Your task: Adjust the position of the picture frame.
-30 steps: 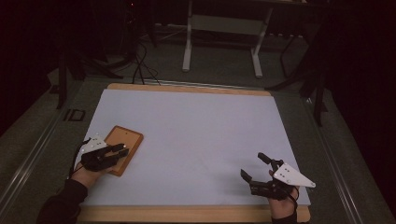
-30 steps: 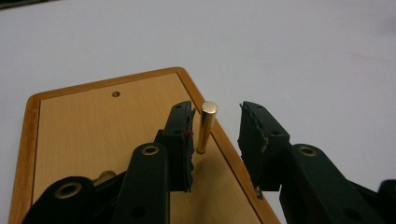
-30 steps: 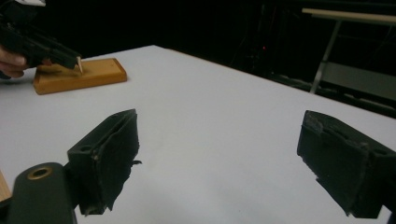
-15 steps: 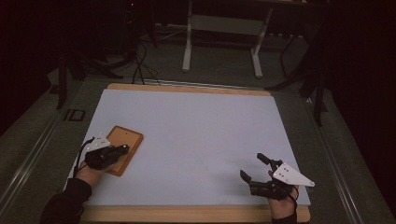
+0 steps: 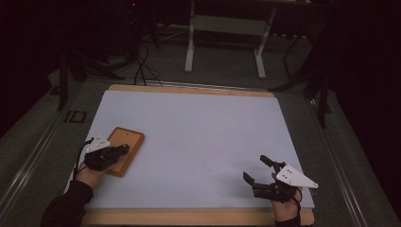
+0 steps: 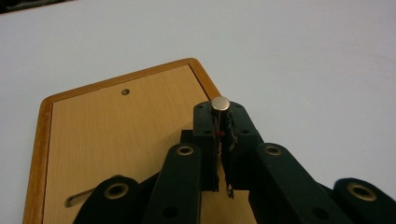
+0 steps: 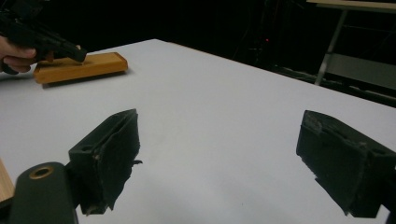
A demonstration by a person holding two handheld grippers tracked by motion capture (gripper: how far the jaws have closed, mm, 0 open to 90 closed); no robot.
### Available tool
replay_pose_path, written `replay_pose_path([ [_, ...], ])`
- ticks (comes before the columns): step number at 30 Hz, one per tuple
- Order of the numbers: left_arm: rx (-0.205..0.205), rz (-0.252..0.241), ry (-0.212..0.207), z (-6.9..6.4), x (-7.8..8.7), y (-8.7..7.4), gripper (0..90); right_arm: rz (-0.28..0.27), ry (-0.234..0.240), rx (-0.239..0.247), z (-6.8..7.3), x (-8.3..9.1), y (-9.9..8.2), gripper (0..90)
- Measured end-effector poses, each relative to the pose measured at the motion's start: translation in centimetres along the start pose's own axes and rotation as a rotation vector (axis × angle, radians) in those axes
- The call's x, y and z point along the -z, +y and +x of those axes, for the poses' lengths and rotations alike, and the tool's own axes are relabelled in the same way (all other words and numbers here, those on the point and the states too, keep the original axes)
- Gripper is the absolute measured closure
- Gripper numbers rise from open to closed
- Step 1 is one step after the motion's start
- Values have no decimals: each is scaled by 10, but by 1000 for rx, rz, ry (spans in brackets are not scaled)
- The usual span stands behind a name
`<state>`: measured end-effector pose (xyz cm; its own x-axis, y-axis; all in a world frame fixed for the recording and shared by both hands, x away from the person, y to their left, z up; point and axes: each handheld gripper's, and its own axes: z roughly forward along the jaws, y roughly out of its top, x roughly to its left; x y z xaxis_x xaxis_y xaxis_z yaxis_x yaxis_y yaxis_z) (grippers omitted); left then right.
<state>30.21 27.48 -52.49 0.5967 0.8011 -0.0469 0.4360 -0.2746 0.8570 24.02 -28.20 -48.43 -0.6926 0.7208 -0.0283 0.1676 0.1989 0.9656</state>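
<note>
Wooden board, near left part of white table. Left gripper over board, jaws just closed, clenched on upright metal pin. Right gripper, near right table edge, jaws spread wide, holding nothing.

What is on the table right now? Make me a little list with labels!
table: white-topped table with wooden edge
board: flat wooden board with darker rim and a small hole, at the near left
peg: small shiny metal peg, upright, over the board
left gripper: jaws have just been closing, now shut on the peg
right gripper: open, nothing between its jaws, above the bare top
</note>
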Motion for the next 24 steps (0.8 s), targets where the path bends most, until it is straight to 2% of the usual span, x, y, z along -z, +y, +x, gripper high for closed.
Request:
replay_pose_path([
  [4, -8, -22, 4, -3, 5, 11, 853, 4, 2, -5, -1, 0, 0, 128],
  [7, -39, -21, -10, -8, 8, 24, 853, 4, 4, -6, -1, 0, 0, 128],
  [13, -77, -50, -47, -19, 8, 47, 853, 6, 8, -8, -1, 0, 0, 129],
  [24, -125, -69, -123, -42, -12, 66, 853, 3, 11, -12, -2, 1, 0, 129],
])
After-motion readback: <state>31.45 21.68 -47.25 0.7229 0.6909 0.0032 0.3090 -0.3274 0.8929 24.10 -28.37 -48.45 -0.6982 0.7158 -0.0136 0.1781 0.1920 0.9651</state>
